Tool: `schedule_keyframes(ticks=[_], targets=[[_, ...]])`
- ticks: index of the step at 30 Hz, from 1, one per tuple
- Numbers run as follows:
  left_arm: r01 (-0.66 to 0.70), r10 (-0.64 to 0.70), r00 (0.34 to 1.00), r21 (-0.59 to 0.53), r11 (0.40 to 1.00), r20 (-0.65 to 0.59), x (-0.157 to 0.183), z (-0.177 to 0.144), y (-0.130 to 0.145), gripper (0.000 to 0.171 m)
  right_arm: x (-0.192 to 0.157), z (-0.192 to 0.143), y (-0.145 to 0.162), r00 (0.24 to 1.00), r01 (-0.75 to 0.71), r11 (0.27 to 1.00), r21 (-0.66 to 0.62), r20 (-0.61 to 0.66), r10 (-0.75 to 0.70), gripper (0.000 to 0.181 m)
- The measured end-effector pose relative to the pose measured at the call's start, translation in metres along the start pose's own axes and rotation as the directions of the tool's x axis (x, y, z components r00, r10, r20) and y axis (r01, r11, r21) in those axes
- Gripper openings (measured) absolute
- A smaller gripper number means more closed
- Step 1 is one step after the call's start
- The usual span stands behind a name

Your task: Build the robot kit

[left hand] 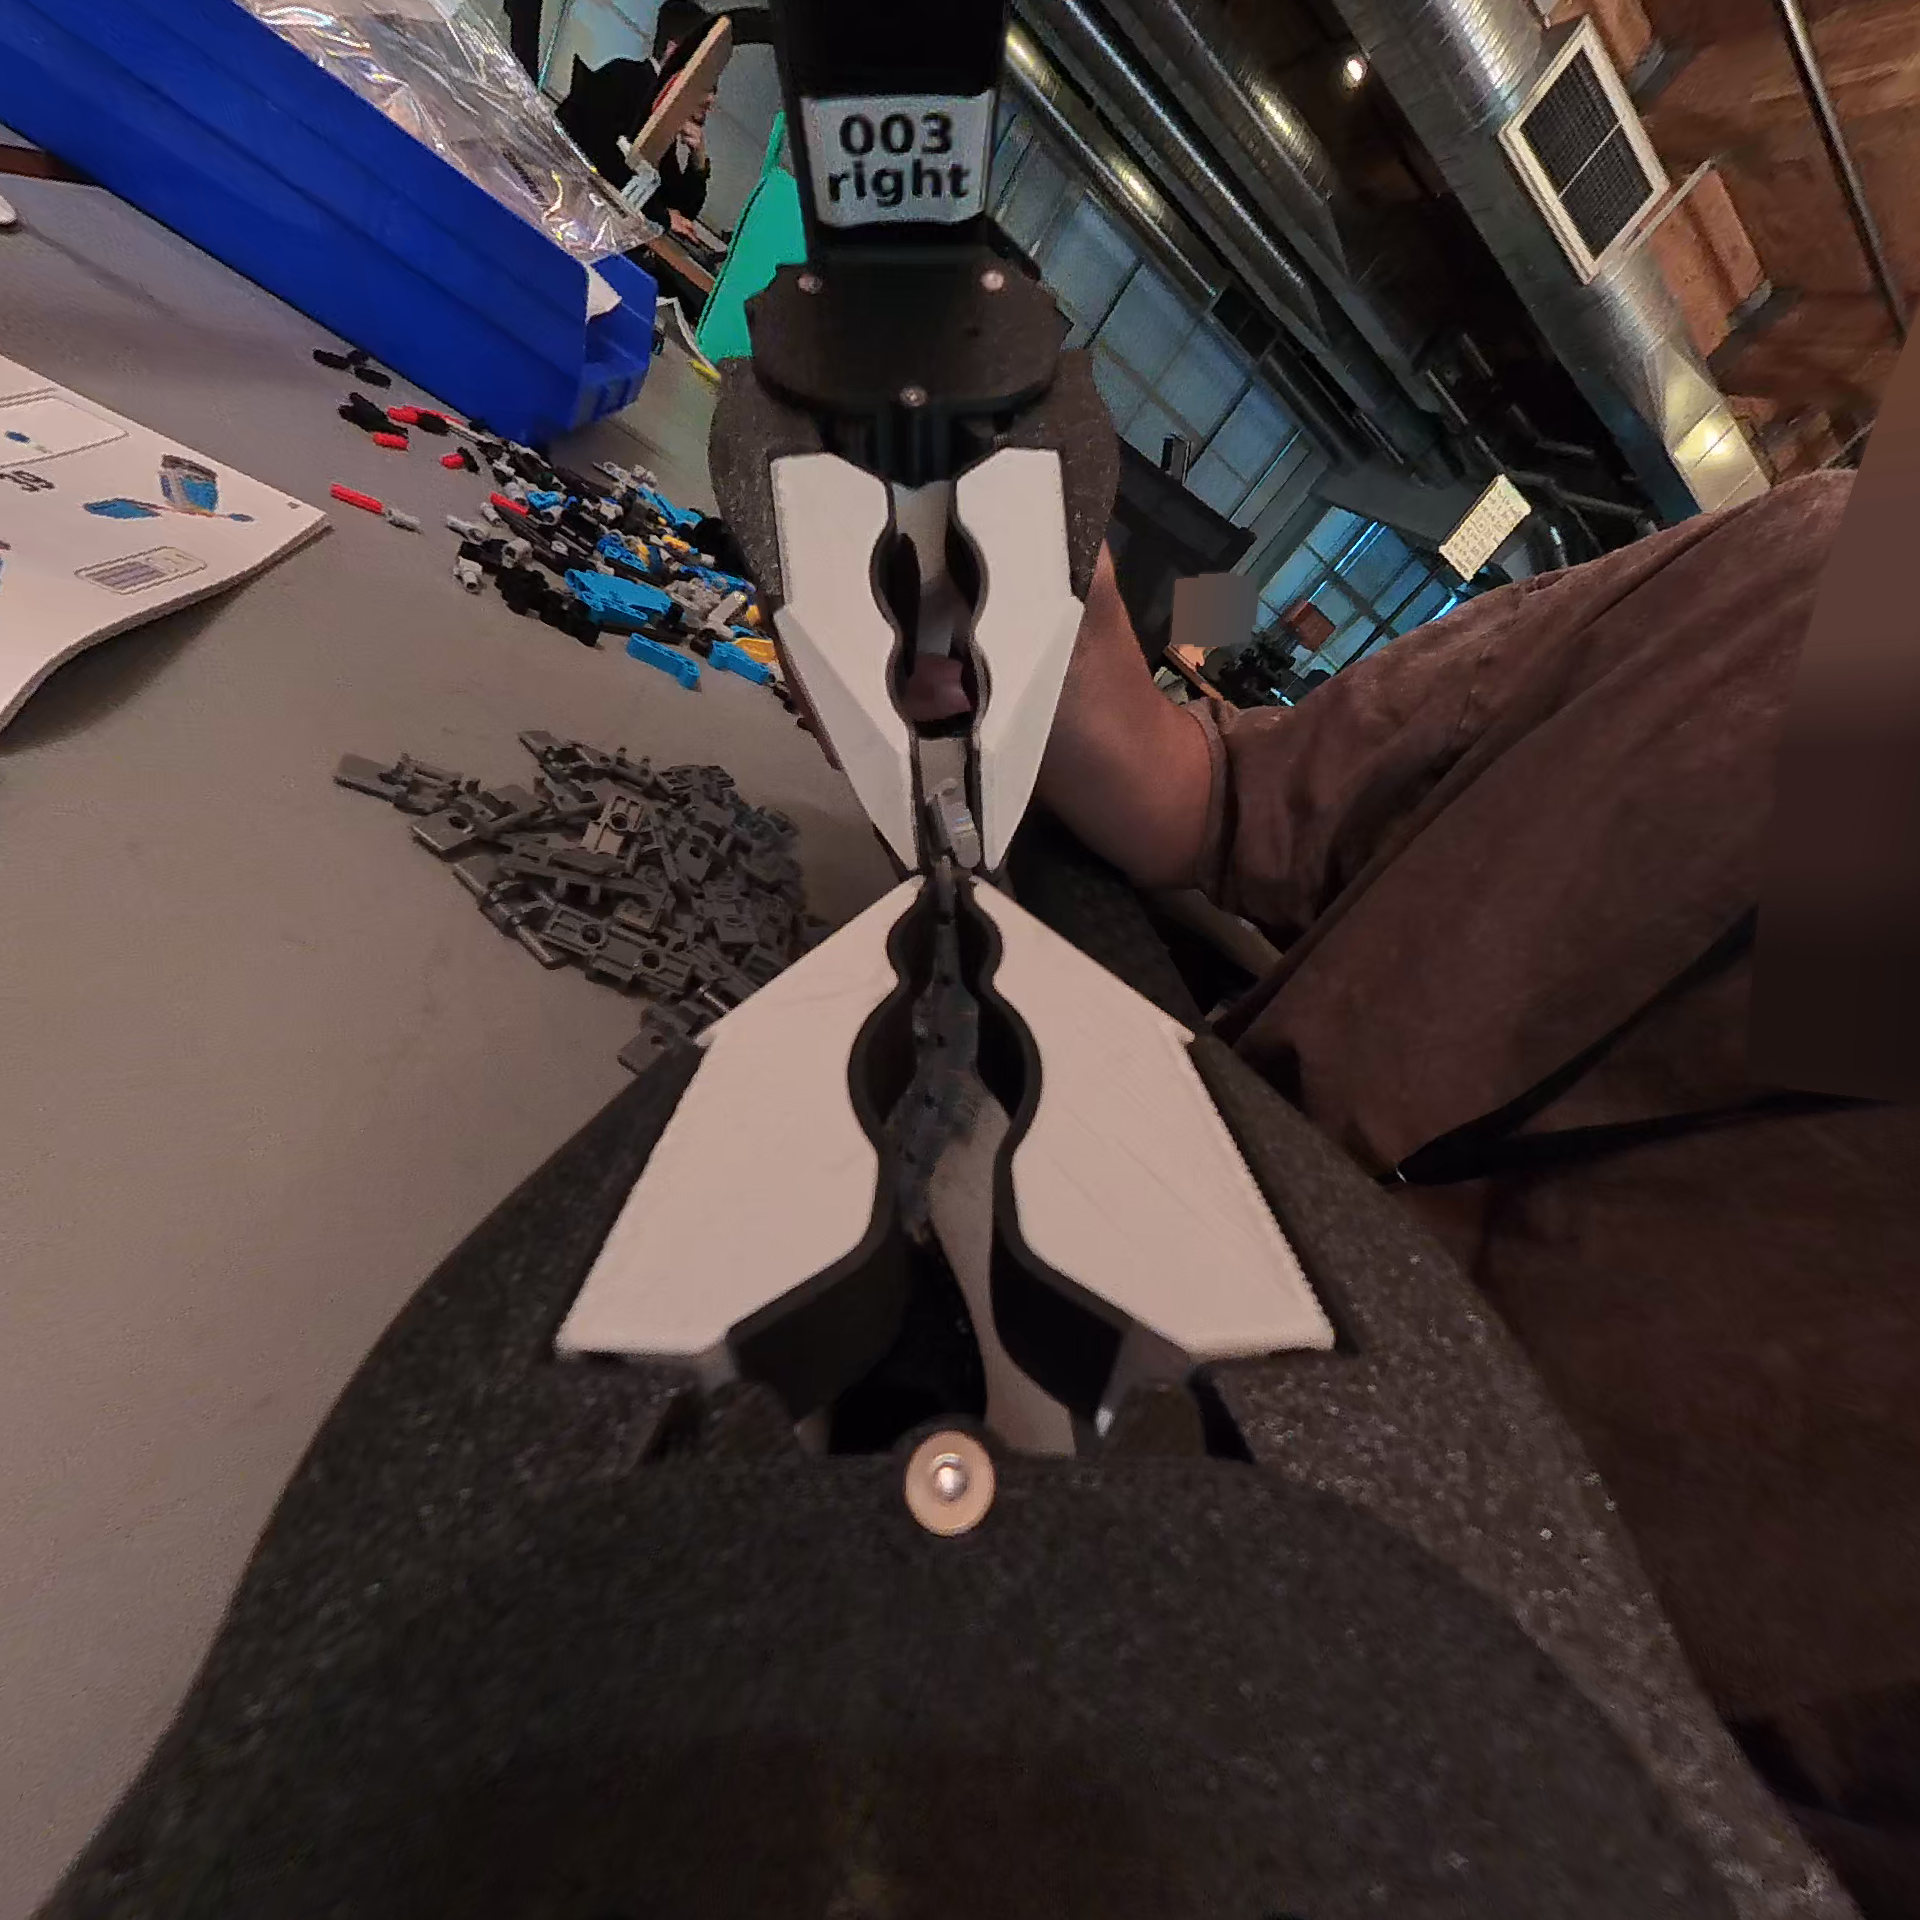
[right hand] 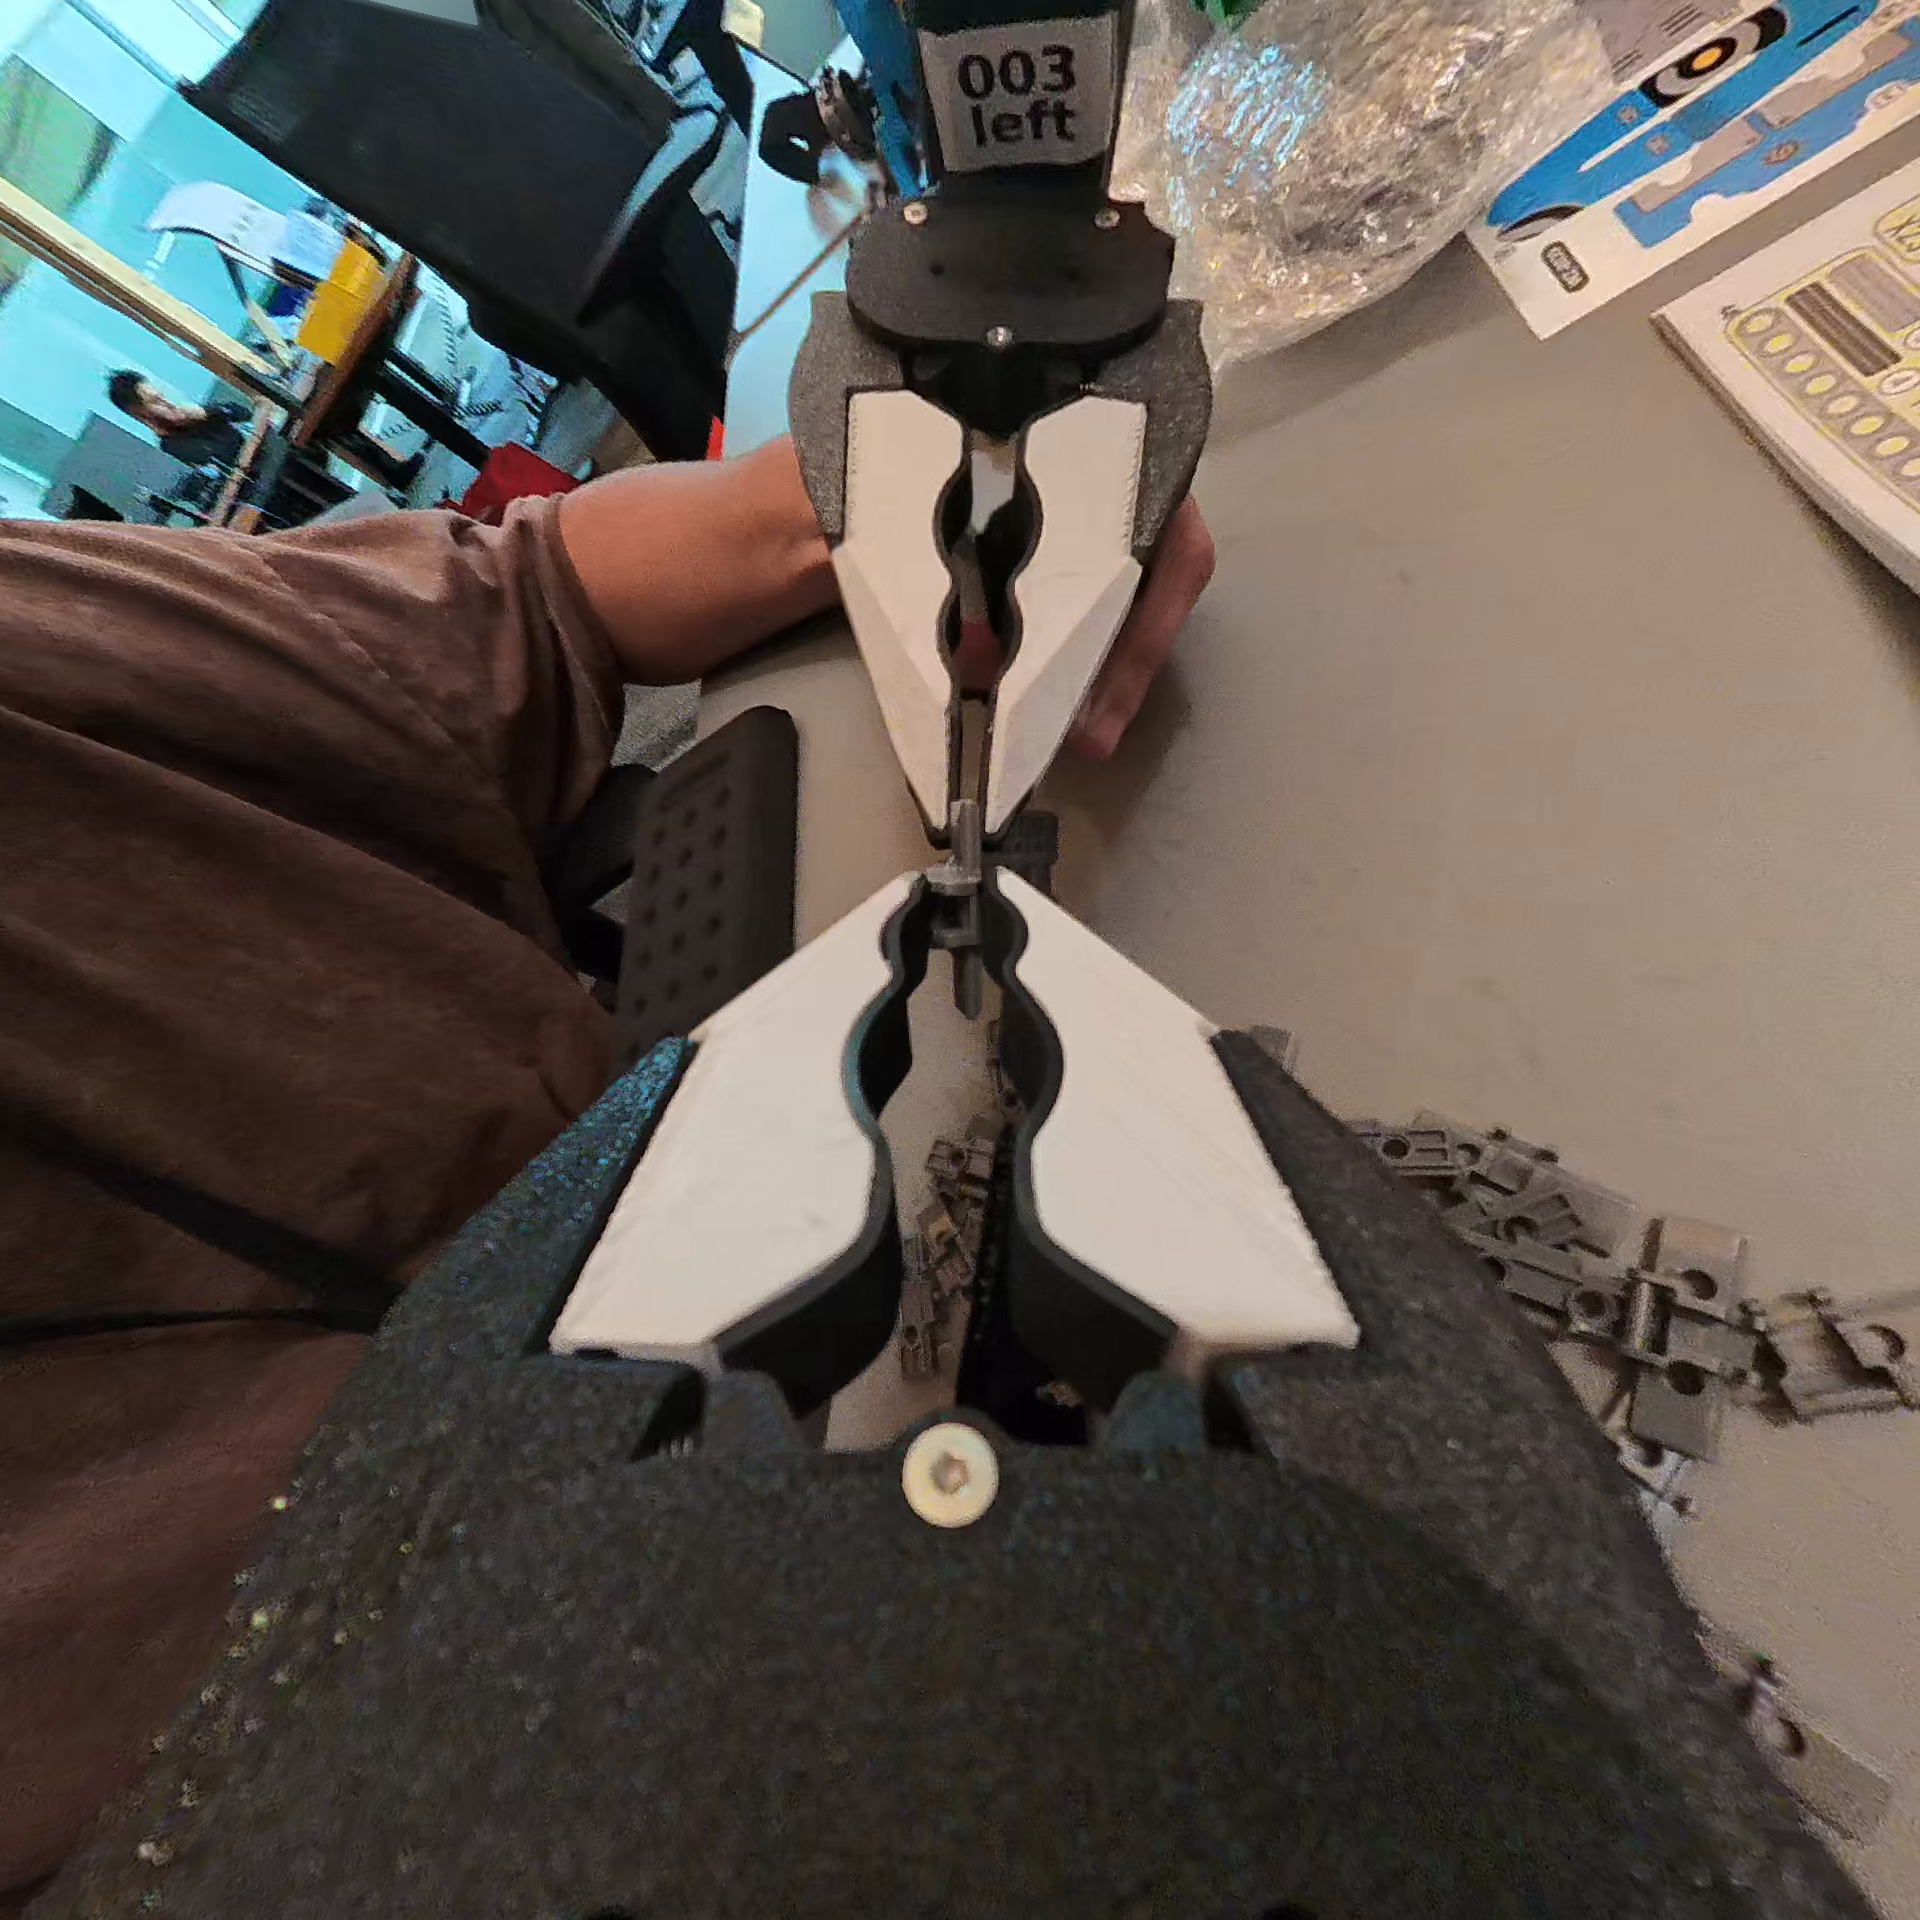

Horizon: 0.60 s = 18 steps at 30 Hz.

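1. The left tongs (left hand: 943, 883) and the right tongs (right hand: 961, 883) met tip to tip above the counter (left hand: 260, 1039), each held in one hand of a person in a brown sleeve (right hand: 260, 831).
2. The left tongs were pressed together on a dark grey link piece (left hand: 945, 997) that lay along the gap between their fingers.
3. The right tongs were pressed together on a small light grey pin (right hand: 964, 914) with a cross part; its end reached to the tips of the left tongs.
4. The two small pieces touched, or almost touched, just at the place where the tips met. I could not tell if they were already joined.
5. Risk: both pieces were held only by a thin edge. If one side pushed a little out of line, I think the pin could turn in the grip or jump out and fall.
6. Risk: a piece that fell could land in the pile of grey pieces (left hand: 613, 873) just under the tongs, and there it would be hard to find.
7. Around: a second pile of mixed blue, black and red small pieces (left hand: 613, 561) lay farther away, near a blue bin (left hand: 343, 208) with a clear plastic bag (right hand: 1320, 145).
8. An open paper booklet (left hand: 135, 520) lay on the counter, well apart from the tongs.
9. Nothing stood between the two tongs; the pile of grey pieces lay close below them.
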State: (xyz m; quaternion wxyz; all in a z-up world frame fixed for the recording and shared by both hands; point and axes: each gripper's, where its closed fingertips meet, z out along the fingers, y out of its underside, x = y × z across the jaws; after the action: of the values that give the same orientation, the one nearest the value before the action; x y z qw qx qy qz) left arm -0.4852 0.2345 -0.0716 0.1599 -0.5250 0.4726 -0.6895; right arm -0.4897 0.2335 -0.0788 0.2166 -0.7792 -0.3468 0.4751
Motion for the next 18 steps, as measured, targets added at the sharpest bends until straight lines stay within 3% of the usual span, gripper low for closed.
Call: schedule_keyframes(ticks=[10, 15, 18], targets=[[0.012, -0.012, 1.000, -0.008, 1.000, -0.009, 0.000, 0.000, 0.003, 0.002, 0.001, 0.003, 0.003, 0.997, -0.047, 0.995, 0.083, 0.060, 0.042, 0.008], [0.021, -0.022, 0.999, 0.013, 1.000, 0.033, -0.006, 0.001, -0.001, 0.005, 0.008, -0.001, 0.001, 0.999, 0.034, 0.997, 0.076, -0.036, -0.031, 0.008], [0.043, -0.044, 0.999, 0.011, 0.999, 0.025, -0.006, 0.004, -0.001, 0.013, 0.013, 0.003, 0.004, 0.980, 0.130, 0.991, 0.003, -0.149, -0.129, 0.008]])
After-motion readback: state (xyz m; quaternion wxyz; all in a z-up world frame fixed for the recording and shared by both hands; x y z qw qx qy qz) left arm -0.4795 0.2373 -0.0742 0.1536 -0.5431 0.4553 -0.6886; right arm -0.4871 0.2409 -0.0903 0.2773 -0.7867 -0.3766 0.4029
